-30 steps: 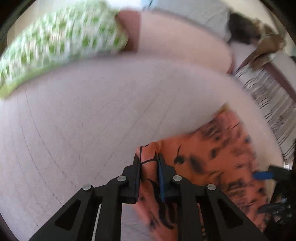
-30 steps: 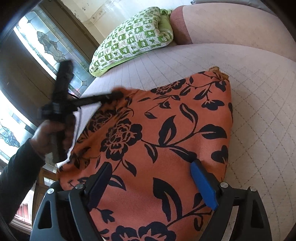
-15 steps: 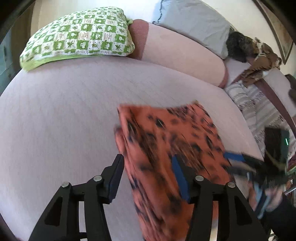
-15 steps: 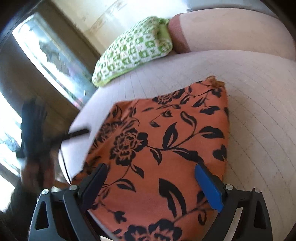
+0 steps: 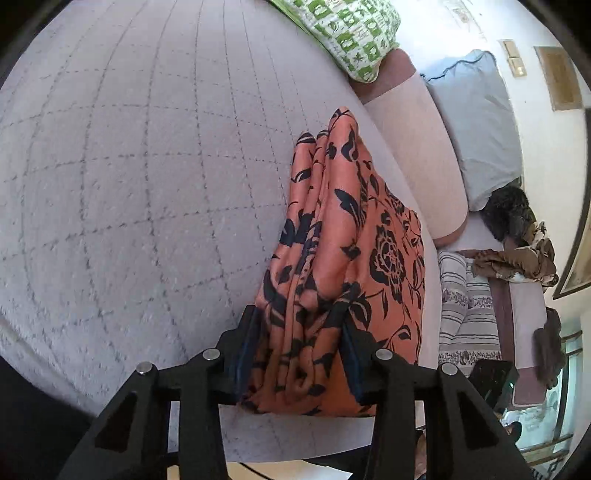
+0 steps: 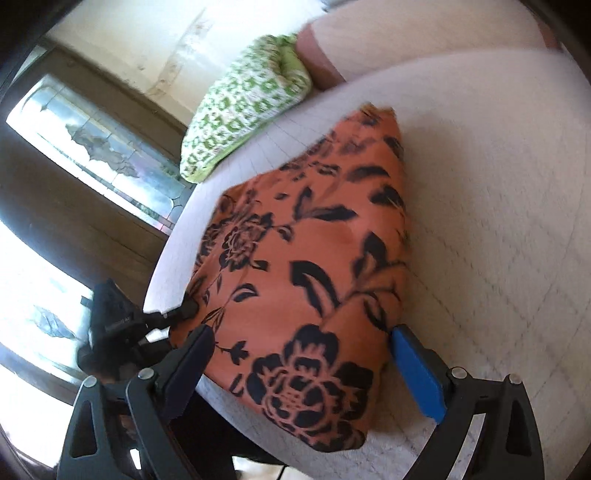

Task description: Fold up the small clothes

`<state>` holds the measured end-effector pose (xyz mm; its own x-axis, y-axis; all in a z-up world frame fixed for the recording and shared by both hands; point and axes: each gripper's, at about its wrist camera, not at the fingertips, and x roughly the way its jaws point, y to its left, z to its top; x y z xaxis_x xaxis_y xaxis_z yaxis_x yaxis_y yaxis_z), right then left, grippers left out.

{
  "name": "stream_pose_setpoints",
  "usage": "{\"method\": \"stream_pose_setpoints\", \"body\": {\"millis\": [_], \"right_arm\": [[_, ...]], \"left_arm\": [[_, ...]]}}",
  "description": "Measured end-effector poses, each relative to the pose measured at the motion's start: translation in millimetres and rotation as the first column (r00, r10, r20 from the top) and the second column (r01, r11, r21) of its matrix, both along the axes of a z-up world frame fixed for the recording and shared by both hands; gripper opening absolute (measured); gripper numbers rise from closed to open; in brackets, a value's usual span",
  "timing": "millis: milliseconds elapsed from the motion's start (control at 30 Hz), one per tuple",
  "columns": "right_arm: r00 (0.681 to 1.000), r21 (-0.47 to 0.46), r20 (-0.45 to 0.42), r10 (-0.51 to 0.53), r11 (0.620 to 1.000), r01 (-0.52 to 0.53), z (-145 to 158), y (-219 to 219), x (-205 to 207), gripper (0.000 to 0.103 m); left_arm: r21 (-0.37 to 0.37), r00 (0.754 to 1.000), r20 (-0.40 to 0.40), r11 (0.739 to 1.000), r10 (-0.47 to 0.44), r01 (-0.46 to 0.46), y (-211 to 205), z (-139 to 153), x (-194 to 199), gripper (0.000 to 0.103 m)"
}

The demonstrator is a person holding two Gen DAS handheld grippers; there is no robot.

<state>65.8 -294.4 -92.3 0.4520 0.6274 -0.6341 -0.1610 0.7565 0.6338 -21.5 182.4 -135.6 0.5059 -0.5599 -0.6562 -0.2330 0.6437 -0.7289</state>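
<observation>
An orange garment with black flowers point(image 5: 354, 236) lies folded on a pale quilted sofa seat point(image 5: 129, 166), near its front edge. My left gripper point(image 5: 301, 332) straddles the garment's bunched side edge, its blue pads partly closed around thick folds of cloth. In the right wrist view the garment point(image 6: 314, 258) lies flat, and my right gripper point(image 6: 299, 354) is wide open over its near end, pads apart on either side. The left gripper point(image 6: 173, 314) shows there at the garment's left edge.
A green and white patterned cushion point(image 5: 343, 33) lies at the sofa's far end, also in the right wrist view point(image 6: 243, 99). A grey pillow point(image 5: 476, 122), striped fabric point(image 5: 465, 306) and brown clothes point(image 5: 517, 262) lie to the right. A window point(image 6: 92, 147) stands left.
My left gripper let go of the garment's corner, opened, swung round and now closes on the bunched side edge. My right gripper stayed open and moved closer over the garment.
</observation>
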Motion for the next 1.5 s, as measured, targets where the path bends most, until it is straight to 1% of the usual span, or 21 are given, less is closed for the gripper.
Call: {"method": "stream_pose_setpoints", "body": {"millis": [133,233,333,400,467,500,567,600,733,767,833,933,1000,1033,1067,1100,1167,1300,1367,1433,1500], "right_arm": [[1.000,0.067,0.013,-0.028,0.997,0.027,4,-13,-4,0.097],[0.998,0.118,0.005,-0.057,0.991,0.056,8,-27,-10,0.097],[0.996,0.221,-0.072,-0.060,0.972,0.075,-3,-36,-12,0.097],[0.987,0.321,-0.155,-0.035,0.944,0.084,-17,-38,-10,0.097],[0.972,0.325,-0.234,-0.012,0.941,0.090,-30,-35,-7,0.095],[0.966,0.306,-0.259,-0.012,0.947,0.093,-37,-33,-6,0.090],[0.952,0.236,-0.306,-0.025,0.966,0.102,-48,-34,-6,0.036],[0.947,0.245,-0.319,-0.030,0.963,0.113,-51,-37,-8,0.036],[0.963,0.204,-0.258,-0.071,0.971,0.127,-32,-40,-9,0.041],[0.968,0.223,-0.235,-0.086,0.965,0.140,-25,-44,-9,0.065],[0.972,0.269,-0.200,-0.123,0.947,0.176,-16,-52,-3,0.098],[0.977,0.270,-0.167,-0.129,0.947,0.171,-9,-51,19,0.098],[0.975,0.288,-0.202,-0.089,0.947,0.145,-21,-43,34,0.098],[0.967,0.286,-0.247,-0.054,0.950,0.127,-33,-35,41,0.090],[0.962,0.272,-0.274,-0.012,0.958,0.089,-44,-25,46,0.052],[0.963,0.214,-0.271,-0.003,0.975,0.063,-46,-17,47,0.044],[0.977,0.161,-0.211,-0.012,0.986,0.047,-35,-12,38,0.038],[0.972,0.187,-0.235,-0.030,0.980,0.075,-48,-15,37,0.041],[0.976,0.205,-0.216,-0.028,0.976,0.073,-40,-14,34,0.066],[0.981,0.227,-0.190,-0.038,0.970,0.082,-30,-15,32,0.080],[0.984,0.200,-0.161,-0.072,0.974,0.104,-24,-17,31,0.081]], "left_arm": [[0.100,0.999,0.042,0.995,-0.031,0.026,-12,26,-8,0.044],[0.157,0.992,0.115,0.987,-0.061,0.042,-21,51,-12,0.053],[0.247,0.978,0.179,0.967,-0.110,0.063,-31,65,-11,0.055],[0.307,0.984,0.128,0.948,-0.127,0.083,-38,53,-1,0.055],[0.360,0.992,0.033,0.927,-0.123,0.103,-39,26,8,0.053],[0.349,0.992,0.024,0.931,-0.121,0.105,-37,16,8,0.053],[0.339,0.992,0.052,0.937,-0.112,0.088,-34,16,3,0.054],[0.338,0.992,0.051,0.937,-0.112,0.089,-35,20,2,0.054],[0.341,0.988,0.111,0.938,-0.112,0.068,-32,48,-3,0.053],[0.349,0.985,0.134,0.935,-0.112,0.059,-30,56,-3,0.056],[0.367,0.976,0.175,0.929,-0.126,0.054,-30,70,4,0.060],[0.415,0.971,0.174,0.906,-0.164,0.079,-38,69,22,0.060],[0.438,0.975,0.127,0.892,-0.180,0.108,-41,53,36,0.060],[0.464,0.981,0.069,0.877,-0.180,0.128,-45,39,43,0.060],[0.463,0.983,0.026,0.874,-0.184,0.151,-47,26,48,0.060],[0.458,0.983,0.031,0.877,-0.179,0.146,-46,19,48,0.061],[0.474,0.983,0.046,0.870,-0.179,0.136,-48,22,46,0.061],[0.490,0.982,0.042,0.860,-0.184,0.140,-53,23,49,0.062],[0.490,0.982,0.043,0.861,-0.184,0.139,-54,25,51,0.062],[0.492,0.983,0.047,0.860,-0.179,0.133,-52,26,48,0.062],[0.492,0.985,0.046,0.862,-0.168,0.124,-53,29,45,0.062]]}}
